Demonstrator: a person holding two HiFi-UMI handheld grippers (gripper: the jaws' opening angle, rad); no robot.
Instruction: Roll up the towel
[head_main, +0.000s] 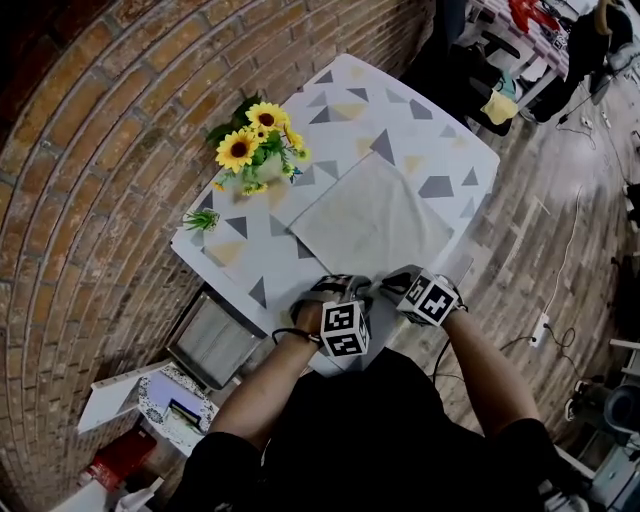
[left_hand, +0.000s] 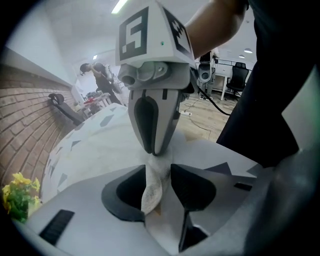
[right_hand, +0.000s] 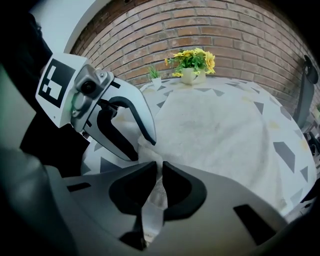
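soft, limp towel (head_main: 372, 222), likely best taken at its near edge: right gripper (right_hand: 160, 168) pinched it, left gripper (left_hand: 158, 170) gaped loosely around it.

Left gripper (head_main: 333, 288): pale grey shell, dark jaw pads, curved fingers white outside and black inside
Right gripper (head_main: 398, 284): same grey build, rounded housing with round bosses above the fingers
Marker cubes (head_main: 345, 330): white, a black square pattern on every visible face, one cube per gripper
Top (head_main: 380, 440): black, short sleeves
Cord (head_main: 284, 334): thin, black, at the left wrist
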